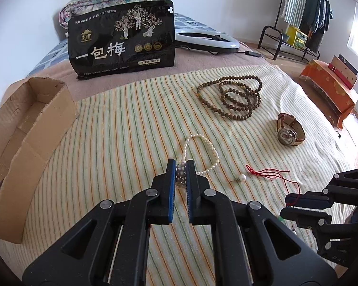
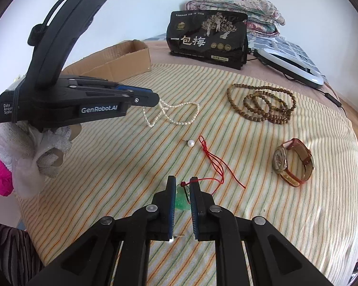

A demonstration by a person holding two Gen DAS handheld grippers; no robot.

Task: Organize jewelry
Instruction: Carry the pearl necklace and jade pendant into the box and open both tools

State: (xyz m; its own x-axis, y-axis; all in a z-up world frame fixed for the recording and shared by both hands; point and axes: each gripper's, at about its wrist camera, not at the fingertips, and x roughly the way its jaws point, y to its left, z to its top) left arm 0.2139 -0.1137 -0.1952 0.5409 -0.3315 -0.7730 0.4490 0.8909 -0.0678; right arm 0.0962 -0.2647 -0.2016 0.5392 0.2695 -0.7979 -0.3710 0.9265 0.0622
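My left gripper [image 1: 181, 164] is shut on the grey beads of a white pearl necklace [image 1: 202, 147]. In the right wrist view the strand [image 2: 179, 116] trails from the left gripper [image 2: 157, 101] down to the striped cloth. My right gripper [image 2: 181, 181] is shut on a green pendant [image 2: 180, 199] tied to a red cord [image 2: 214, 162], whose loops lie on the cloth. A loose pearl stud [image 2: 191, 143] lies between the two grippers. A wooden bead necklace [image 1: 234, 95] and a brown-strapped watch [image 1: 290, 130] lie farther right.
An open cardboard box [image 1: 35, 128] stands at the left edge of the bed. A black snack bag [image 1: 124, 40], folded quilts and a white ring light [image 1: 207, 40] sit at the back. A second small pearl stud [image 2: 171, 240] lies under my right gripper.
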